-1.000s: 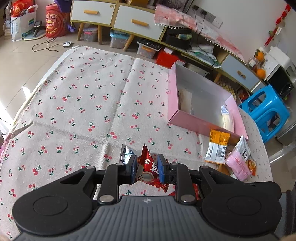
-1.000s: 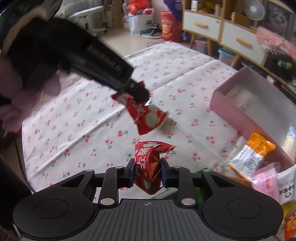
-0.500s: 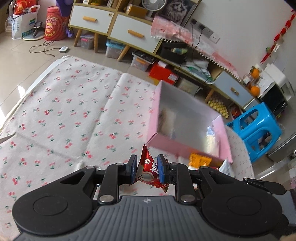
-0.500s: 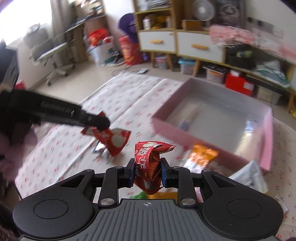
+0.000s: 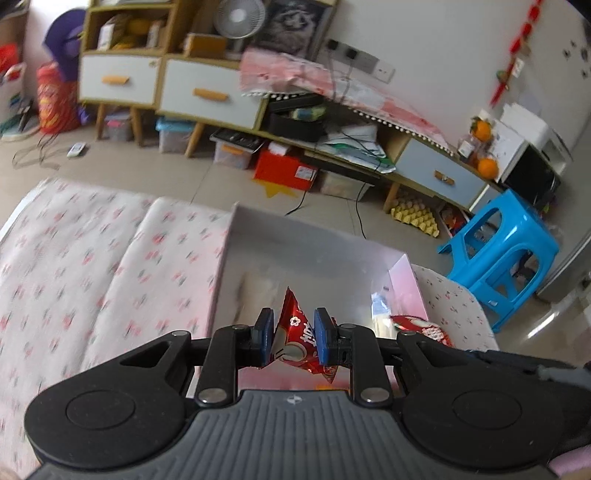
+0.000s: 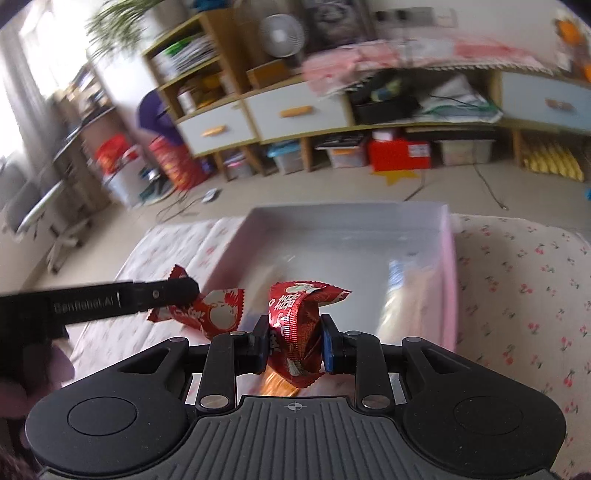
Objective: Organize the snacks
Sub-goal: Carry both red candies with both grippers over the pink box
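Red foil fills both claws: the left gripper (image 5: pixel 293 334) is clamped on a red packet (image 5: pixel 295 341) printed with a white flower, a round white face and white characters too creased to read, and the right gripper (image 6: pixel 294 345) is clamped on a second red packet (image 6: pixel 299 328) with white characters that are likewise not legible. Both packets hang above the near end of the pink box (image 5: pixel 404 284), which sits on a cherry-print cloth (image 5: pixel 92 266). In the right wrist view the left gripper (image 6: pixel 184 290) comes in from the left side, its black arm bearing pale lettering that reads roughly "GenRobot.AI", and its packet (image 6: pixel 218 312) hangs over the box's near left wall (image 6: pixel 225 254). In the left wrist view the right gripper's packet (image 5: pixel 421 326) shows over the box's right wall. Inside the box lie pale wrapped snacks (image 5: pixel 258 291) and a packet with blue on it (image 6: pixel 397 275) along the right side; motion blur hides any print on them. An orange packet (image 6: pixel 277 384) peeks out just under the right gripper's blue pads. Beyond the cloth stand a blue stool (image 5: pixel 498 251), a red carton (image 5: pixel 286 168) with a white label too small to read, and a fan (image 5: pixel 236 16) on the cabinet.
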Demonstrator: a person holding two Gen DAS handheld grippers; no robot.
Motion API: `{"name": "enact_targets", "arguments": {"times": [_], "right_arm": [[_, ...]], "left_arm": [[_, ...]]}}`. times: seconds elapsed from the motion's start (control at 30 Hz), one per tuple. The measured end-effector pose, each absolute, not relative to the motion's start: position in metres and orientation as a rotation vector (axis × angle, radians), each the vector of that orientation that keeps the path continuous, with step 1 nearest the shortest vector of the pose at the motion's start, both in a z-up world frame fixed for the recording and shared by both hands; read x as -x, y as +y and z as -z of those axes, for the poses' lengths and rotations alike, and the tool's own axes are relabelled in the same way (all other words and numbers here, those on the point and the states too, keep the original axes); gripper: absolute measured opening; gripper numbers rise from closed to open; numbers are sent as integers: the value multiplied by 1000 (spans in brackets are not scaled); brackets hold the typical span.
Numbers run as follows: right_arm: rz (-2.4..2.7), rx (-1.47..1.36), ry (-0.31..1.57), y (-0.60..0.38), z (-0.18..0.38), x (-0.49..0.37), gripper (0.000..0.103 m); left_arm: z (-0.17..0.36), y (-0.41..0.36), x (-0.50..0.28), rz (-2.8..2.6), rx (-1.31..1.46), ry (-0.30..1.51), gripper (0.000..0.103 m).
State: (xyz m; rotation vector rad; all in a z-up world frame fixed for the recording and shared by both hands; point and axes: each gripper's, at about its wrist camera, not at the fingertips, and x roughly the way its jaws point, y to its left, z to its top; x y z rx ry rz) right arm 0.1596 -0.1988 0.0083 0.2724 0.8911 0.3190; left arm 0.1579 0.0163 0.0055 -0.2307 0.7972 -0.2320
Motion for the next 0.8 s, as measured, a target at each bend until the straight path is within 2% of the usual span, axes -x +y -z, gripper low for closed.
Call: {"name": "enact_targets", "arguments": {"times": [0.33, 0.8], "right_arm": [[-261, -328, 913, -216, 24, -223, 26], [-215, -317, 929, -228, 55, -267, 28]], "left_arm": [[23, -6, -210, 256, 155, 767, 21], [39, -17, -233, 285, 87, 732, 22]]}}
